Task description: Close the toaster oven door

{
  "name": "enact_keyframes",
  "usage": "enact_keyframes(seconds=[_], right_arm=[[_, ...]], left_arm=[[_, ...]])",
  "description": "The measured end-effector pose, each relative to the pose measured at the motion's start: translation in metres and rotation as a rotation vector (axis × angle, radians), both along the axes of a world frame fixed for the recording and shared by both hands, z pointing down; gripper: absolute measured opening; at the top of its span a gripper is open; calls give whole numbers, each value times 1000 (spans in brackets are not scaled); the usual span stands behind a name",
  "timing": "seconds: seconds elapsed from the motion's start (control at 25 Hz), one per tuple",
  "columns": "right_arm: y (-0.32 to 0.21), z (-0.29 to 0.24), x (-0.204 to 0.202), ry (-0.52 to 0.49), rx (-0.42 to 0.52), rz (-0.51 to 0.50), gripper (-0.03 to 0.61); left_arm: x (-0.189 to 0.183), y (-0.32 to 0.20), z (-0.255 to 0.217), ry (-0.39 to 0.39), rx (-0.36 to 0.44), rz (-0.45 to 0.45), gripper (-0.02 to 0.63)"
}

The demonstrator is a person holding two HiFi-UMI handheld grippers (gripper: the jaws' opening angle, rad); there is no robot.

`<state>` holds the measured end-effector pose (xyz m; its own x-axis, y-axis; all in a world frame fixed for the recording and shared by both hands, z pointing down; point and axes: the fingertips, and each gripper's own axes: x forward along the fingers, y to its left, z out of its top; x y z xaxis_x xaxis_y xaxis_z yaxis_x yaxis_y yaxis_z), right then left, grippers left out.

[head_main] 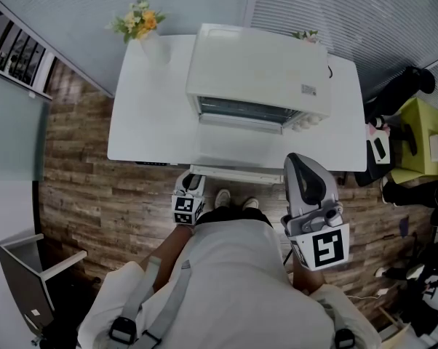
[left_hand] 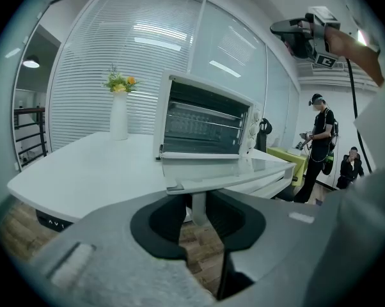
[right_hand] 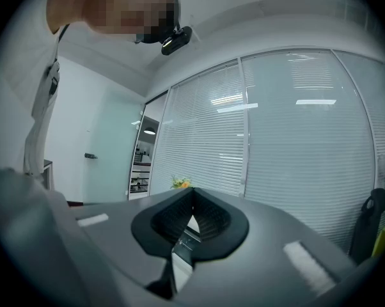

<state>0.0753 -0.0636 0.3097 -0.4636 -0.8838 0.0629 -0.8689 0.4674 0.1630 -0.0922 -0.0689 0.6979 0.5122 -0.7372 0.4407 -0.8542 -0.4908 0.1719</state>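
A white toaster oven (head_main: 259,71) stands on a white table (head_main: 146,122). Its glass door (head_main: 237,151) lies open and flat, reaching out over the table's near edge toward me. My left gripper (head_main: 191,186) sits just under the left end of the door's front edge. In the left gripper view the door (left_hand: 224,171) lies right above the left gripper (left_hand: 197,204), whose jaws stand apart with nothing pressed between them. My right gripper (head_main: 304,169) is held up in the air to the right of the door. In its own view the right gripper (right_hand: 192,200) has its tips together and holds nothing.
A white vase of flowers (head_main: 142,27) stands at the table's back left corner. A green table (head_main: 423,137) and people (left_hand: 320,139) are off to the right. A dark chair (head_main: 30,267) stands on the wood floor at the left. Blinds and glass walls lie behind the table.
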Motion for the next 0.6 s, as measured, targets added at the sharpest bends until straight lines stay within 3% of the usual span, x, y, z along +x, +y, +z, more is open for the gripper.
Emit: enact_keyframes(seconds=[0.6], right_arm=[[-4, -6, 0, -2, 19, 15, 6]], left_arm=[[4, -8, -26, 32, 41, 17, 91]])
